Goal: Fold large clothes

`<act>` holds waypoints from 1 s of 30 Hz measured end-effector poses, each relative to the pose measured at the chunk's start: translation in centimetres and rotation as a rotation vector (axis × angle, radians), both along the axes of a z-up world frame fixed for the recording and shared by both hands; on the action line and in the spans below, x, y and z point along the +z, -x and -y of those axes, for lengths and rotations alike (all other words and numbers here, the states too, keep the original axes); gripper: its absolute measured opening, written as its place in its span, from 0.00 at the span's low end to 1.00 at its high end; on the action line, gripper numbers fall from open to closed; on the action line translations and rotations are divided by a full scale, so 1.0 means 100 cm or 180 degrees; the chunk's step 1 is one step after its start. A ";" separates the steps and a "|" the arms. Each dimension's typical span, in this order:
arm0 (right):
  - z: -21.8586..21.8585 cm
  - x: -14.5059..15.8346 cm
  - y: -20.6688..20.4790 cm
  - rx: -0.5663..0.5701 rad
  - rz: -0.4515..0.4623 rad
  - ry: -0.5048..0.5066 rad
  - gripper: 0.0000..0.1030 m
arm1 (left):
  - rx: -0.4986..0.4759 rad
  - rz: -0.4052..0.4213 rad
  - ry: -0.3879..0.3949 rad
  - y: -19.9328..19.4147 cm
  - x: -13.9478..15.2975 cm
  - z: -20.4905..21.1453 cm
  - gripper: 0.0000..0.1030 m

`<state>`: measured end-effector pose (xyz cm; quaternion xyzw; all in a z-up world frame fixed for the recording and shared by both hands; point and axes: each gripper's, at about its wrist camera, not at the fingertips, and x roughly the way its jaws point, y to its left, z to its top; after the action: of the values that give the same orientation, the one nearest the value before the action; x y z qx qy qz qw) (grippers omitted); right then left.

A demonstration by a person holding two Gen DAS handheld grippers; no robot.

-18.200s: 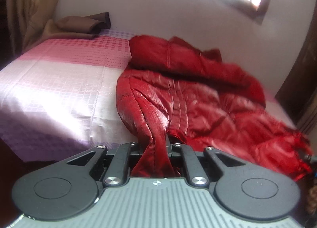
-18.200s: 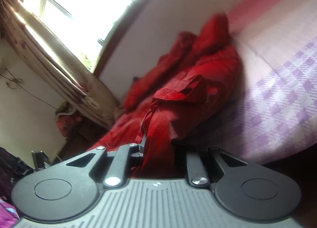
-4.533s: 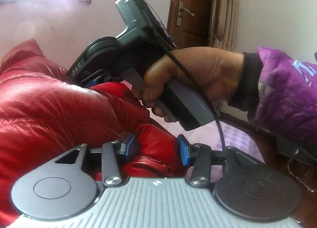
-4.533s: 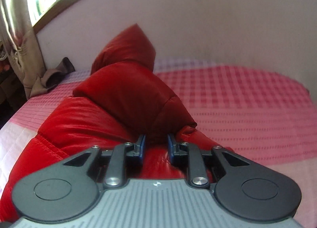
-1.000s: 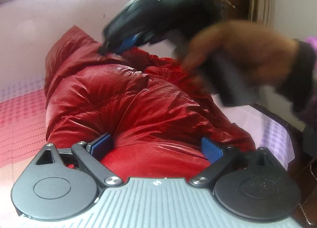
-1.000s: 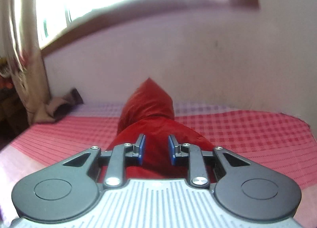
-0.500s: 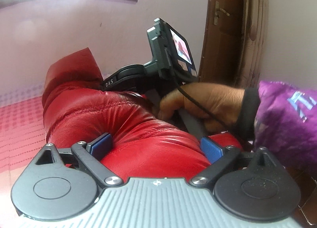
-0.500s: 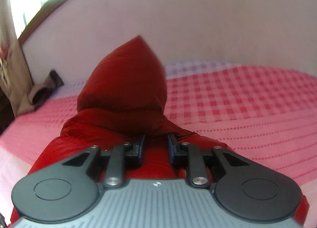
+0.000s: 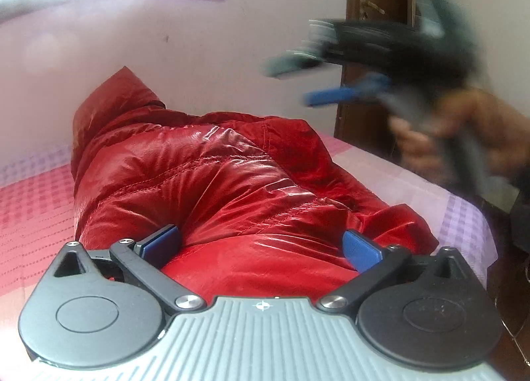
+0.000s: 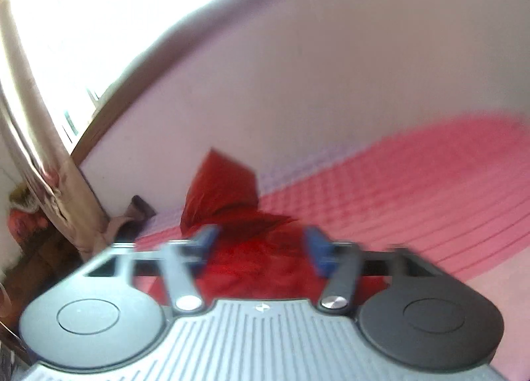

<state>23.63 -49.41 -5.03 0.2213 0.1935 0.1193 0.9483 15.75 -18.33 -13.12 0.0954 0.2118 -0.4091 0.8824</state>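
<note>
Item: jacket (image 9: 212, 179), puffy, slick, likely light; grip seams. Left tongs (image 9: 261, 247) spread astride it; right tongs (image 10: 260, 245) spread above.

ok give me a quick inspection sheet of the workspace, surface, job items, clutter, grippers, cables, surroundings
Surface: bed with a pink and lilac checked cover.
Job's things: red puffer jacket lies bundled on the bed, hood end toward the wall.
Clutter: brown cloth on the bed beside the curtain.
Grippers: left gripper open, fingers either side of the jacket's near edge; right gripper open, blurred, above the jacket, held in the right hand.
Cables: nothing seen.
Surroundings: pale wall, bright window, beige curtain, wooden door.
</note>
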 end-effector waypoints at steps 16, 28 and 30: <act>-0.011 -0.078 0.118 0.0170 -0.0429 -0.0289 0.39 | 0.0170 -0.0171 0.0354 0.013 0.020 -0.044 1.00; -0.002 -0.094 0.107 0.0094 -0.0713 -0.0321 0.67 | 0.0333 -0.0517 0.0303 -0.006 0.009 -0.072 1.00; 0.002 -0.097 0.103 0.0100 -0.0731 -0.0303 0.81 | 0.0311 -0.0540 0.0313 -0.007 0.007 -0.072 1.00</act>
<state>13.31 -49.63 -14.76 0.2752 0.2984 0.1170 0.9064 16.45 -11.16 -12.39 0.0065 0.2698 -0.3822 0.8838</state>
